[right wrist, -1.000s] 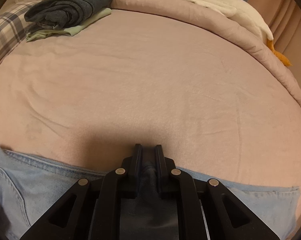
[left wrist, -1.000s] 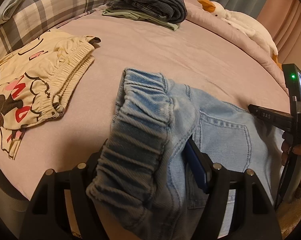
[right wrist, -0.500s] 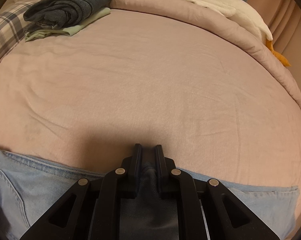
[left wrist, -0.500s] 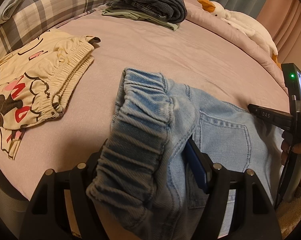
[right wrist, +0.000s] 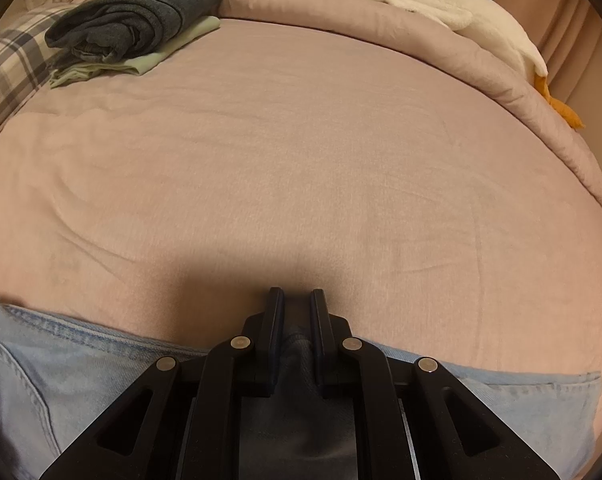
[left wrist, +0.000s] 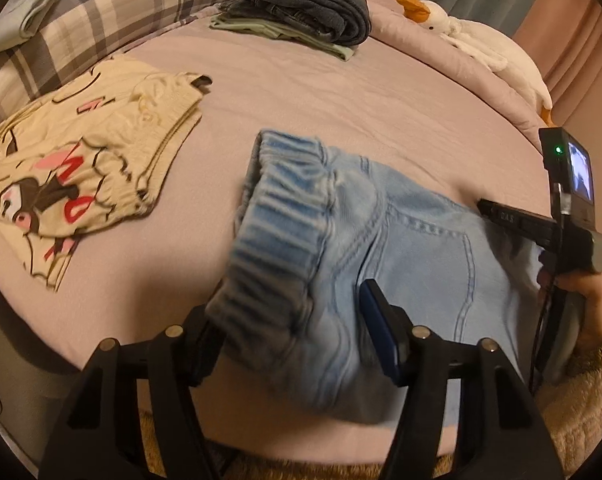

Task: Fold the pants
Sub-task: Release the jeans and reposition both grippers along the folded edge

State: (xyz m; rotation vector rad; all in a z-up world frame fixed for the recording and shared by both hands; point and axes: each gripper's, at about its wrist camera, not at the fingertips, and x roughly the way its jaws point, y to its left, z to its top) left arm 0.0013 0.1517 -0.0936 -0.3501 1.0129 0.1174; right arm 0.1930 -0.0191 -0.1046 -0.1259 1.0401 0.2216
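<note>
Denim jeans (left wrist: 401, 248), pale blue, are spread along the near edge of the bed (left wrist: 301, 112), lengthwise from left to right. Their gathered waistband (left wrist: 277, 232) is bunched between the fingers of the left gripper (left wrist: 297, 332), which are set wide around the thick roll and pressed into it on both sides; the band is lifted off the sheet. In the right wrist view, the right gripper (right wrist: 295, 312) is seen closed narrowly on a fold of the jeans' far edge, with a dark pinch of cloth held between its two pads. A back pocket (left wrist: 433, 264) lies face up between the two grippers. The right hand (left wrist: 581, 292) is seen at the right edge of the left view, wrapped around its handle.

Cream printed shorts (left wrist: 73, 176) are laid at the bed's left edge. A stack of folded dark clothes (left wrist: 309, 12) sits at the far edge, beside a plaid pillow (left wrist: 113, 16). A white plush goose (right wrist: 441, 12) is stretched along the far right corner.
</note>
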